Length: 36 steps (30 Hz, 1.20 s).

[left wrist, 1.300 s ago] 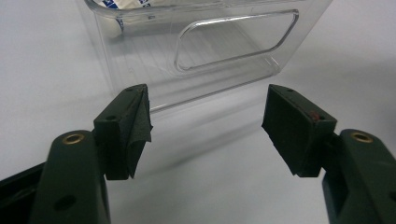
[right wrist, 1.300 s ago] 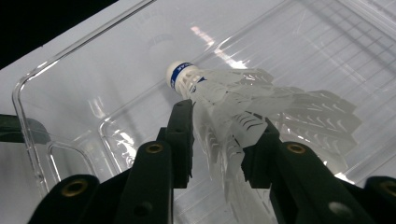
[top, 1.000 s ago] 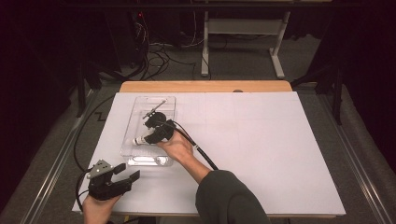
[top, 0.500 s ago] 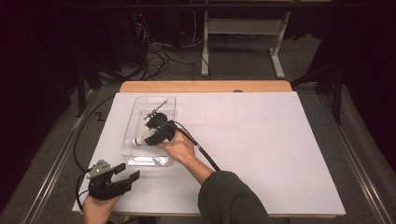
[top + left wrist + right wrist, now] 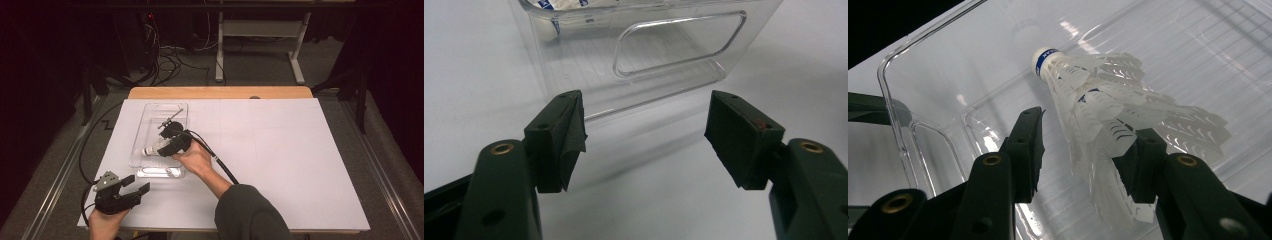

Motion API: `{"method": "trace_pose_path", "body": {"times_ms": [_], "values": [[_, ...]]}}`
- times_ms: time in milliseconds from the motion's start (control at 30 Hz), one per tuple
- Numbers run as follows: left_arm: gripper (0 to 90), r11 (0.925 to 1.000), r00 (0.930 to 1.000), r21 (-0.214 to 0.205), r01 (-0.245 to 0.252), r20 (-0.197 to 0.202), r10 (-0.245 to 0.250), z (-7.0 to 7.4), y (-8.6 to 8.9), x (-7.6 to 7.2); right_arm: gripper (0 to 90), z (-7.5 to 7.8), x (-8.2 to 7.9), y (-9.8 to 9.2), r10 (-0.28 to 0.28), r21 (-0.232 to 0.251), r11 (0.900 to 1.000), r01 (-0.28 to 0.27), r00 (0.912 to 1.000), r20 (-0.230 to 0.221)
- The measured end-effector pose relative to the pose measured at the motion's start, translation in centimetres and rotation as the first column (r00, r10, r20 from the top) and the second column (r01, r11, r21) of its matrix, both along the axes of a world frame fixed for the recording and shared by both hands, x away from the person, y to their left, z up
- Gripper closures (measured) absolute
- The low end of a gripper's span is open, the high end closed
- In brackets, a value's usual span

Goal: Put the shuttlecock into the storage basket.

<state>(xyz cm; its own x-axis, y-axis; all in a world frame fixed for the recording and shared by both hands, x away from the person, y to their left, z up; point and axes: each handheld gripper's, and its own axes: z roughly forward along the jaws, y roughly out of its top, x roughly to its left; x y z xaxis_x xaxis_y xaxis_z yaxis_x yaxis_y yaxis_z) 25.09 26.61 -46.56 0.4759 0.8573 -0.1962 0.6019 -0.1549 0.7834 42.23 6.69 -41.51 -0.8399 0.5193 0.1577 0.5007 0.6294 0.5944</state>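
We see our right hand-held gripper (image 5: 161, 146) reaching into a clear plastic bin (image 5: 150, 172) that sits on the left part of the white tabletop (image 5: 280, 160). In the right gripper view, a white feathered shuttlecock (image 5: 1108, 107) with a blue band around its cork lies between the black jaws of this hand-held gripper (image 5: 1088, 150), cork pointing away from us toward the far wall of the bin (image 5: 923, 45). The jaws have just been opening: a clear gap shows between the left jaw and the feathers, while the feather skirt lies against or in front of the right jaw, so we read the grip as released, with the shuttlecock resting inside the bin. Our left hand-held gripper (image 5: 131, 186) sits near the front left corner of the tabletop, just short of the bin's near end. In the left gripper view its jaws (image 5: 644, 135) stand spread wide with nothing between them, facing the bin's end wall (image 5: 574, 75) with its cut-out handle (image 5: 679, 45).
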Motion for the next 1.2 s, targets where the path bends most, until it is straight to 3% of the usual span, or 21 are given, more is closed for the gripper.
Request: {"method": "trace_pose_path", "body": {"times_ms": [800,1200], "values": [[32.9,1.0000,1.0000,0.001,0.000,-0.003,0.000,0.0,0.0,0.0,57.8,-0.1,0.0,-1.6,-0.015,0.007,0.9999,0.015,0.9998,-0.014],[33.0,1.0000,1.0000,0.005,0.001,-0.003,-0.001,-0.1,-0.1,0.1,75.8,0.8,-0.5,-2.7,-0.026,0.011,0.9996,0.026,0.9996,-0.003]]}}
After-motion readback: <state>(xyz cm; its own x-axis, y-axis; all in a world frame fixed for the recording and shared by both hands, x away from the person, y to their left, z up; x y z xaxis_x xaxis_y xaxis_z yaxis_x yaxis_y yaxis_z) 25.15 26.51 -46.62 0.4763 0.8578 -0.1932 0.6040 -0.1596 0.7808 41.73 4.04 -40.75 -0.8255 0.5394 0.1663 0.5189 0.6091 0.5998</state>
